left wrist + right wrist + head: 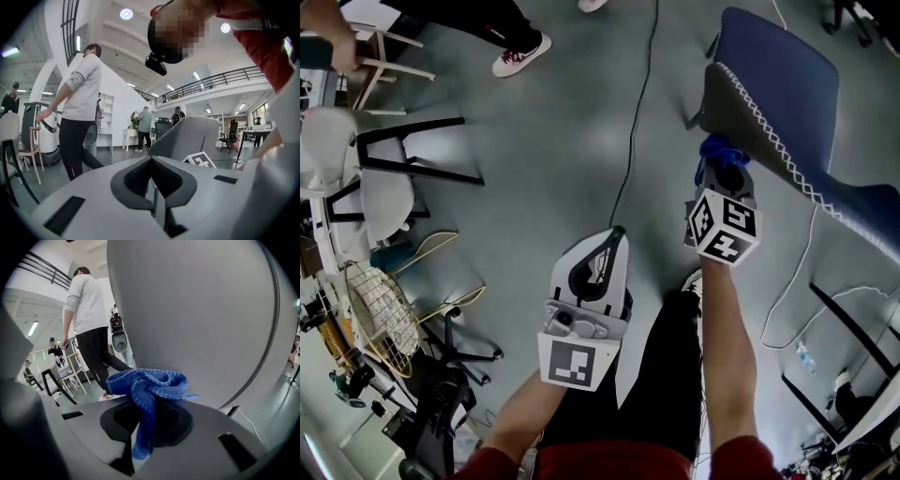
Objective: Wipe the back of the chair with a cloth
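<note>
Item 1. Right gripper (pixel 721 178) (pixel 146 414): jaws clamped on a blue cloth (pixel 716 152) (pixel 149 386). The cloth was bunched above the jaws, with one strip trailing down between them.

Item 2. Chair (pixel 780 75): blue upholstery with white edge stitching and a grey rear shell (pixel 197 310), standing at the upper right of the head view. The cloth sat at the lower part of that grey rear face. Whether it touched the shell or lay just beside it could not be told.

Item 3. Left gripper (pixel 612 236) (pixel 152 180): jaws closed together with nothing between them. It was held low over the grey floor (pixel 553 141), well apart from the chair.

Item 4. Surroundings: a black cable (pixel 638 103) ran across the floor. A standing person in a grey top and dark trousers (pixel 80 93) (pixel 90 319) was beside a wooden chair (pixel 32 150).
</note>
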Demonstrator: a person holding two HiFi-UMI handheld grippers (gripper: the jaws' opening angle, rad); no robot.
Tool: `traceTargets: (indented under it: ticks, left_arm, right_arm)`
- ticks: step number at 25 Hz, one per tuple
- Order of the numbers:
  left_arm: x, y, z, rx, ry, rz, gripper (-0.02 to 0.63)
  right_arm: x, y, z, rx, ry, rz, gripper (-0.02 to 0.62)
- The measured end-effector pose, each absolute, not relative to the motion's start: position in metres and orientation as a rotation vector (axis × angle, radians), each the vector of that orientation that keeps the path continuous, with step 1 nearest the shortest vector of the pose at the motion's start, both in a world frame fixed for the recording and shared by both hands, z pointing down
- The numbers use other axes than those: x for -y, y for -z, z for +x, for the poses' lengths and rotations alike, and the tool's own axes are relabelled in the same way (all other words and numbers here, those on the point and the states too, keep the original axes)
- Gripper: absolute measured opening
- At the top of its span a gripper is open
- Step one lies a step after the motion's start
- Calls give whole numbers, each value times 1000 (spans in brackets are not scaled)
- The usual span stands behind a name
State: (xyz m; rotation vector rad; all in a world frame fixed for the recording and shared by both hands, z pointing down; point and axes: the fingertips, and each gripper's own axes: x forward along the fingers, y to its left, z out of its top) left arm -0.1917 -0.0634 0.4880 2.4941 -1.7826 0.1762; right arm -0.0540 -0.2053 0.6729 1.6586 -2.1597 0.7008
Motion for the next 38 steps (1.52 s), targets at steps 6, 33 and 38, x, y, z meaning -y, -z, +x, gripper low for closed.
traceTargets:
  ticks: [6, 33, 38]
  left_arm:
    - [57, -524, -200, 1775, -208, 2469, 14]
    - [67, -377, -168, 1757, -242, 2519, 14]
    - [65, -309, -162, 1762, -103, 2388, 14]
  right_arm:
    - [220, -730, -61, 2117, -668, 1616, 61]
    - [108, -538, -34, 2242, -668, 1564, 61]
    - [90, -423, -12, 2328, -496, 1615, 61]
